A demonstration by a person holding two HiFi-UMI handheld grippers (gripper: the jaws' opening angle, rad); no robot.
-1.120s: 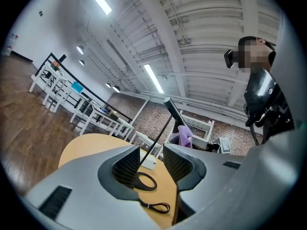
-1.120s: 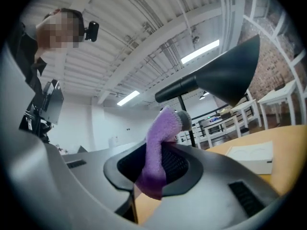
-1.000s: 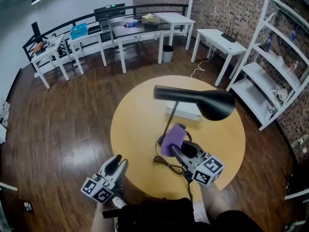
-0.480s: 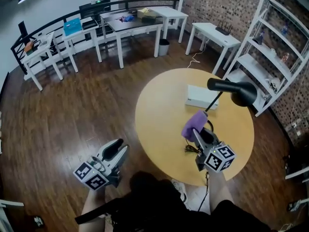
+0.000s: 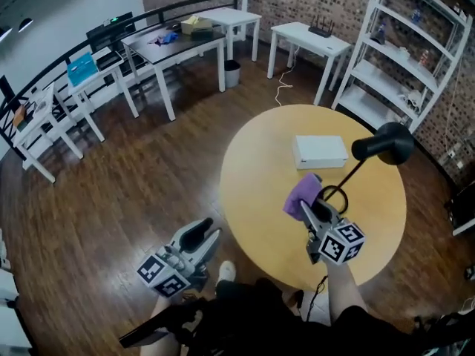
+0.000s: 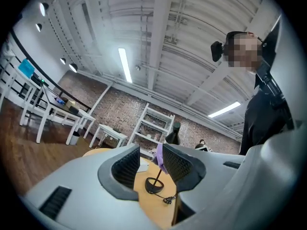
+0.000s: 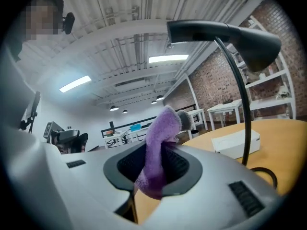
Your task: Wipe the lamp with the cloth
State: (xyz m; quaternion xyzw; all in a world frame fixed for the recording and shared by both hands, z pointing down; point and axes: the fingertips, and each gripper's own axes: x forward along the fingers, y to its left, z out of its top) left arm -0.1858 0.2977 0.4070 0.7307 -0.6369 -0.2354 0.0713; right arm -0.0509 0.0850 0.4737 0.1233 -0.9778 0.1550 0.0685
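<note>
Since a second ago the head view has swung. The round wooden table (image 5: pixel 252 191) now sits right of centre. The shade of the black desk lamp (image 5: pixel 384 144), earlier broad across mid-frame, now shows small at the right. The right gripper (image 5: pixel 312 208) has drifted right with it, its grip unchanged.

Nearest, lower left: the left gripper (image 5: pixel 205 233) is over the dark wood floor (image 5: pixel 111 199), off the table's edge. Its jaws stand apart with nothing between them.

Lower right of centre: the right gripper's jaws are clamped on the purple cloth (image 7: pixel 158 143), which sticks up out of them and flops over at the top. The cloth is over the table, just beside the lamp's ring base. I cannot tell whether they touch. The lamp's thin stem slants up to the right, with the shade over the table's right side.

Beyond the cloth, a white flat box (image 5: pixel 319 151) lies on the table.

Farthest: a white shelf rack (image 5: pixel 401 50) at the upper right and white desks (image 5: pixel 178 43) along the upper left.
</note>
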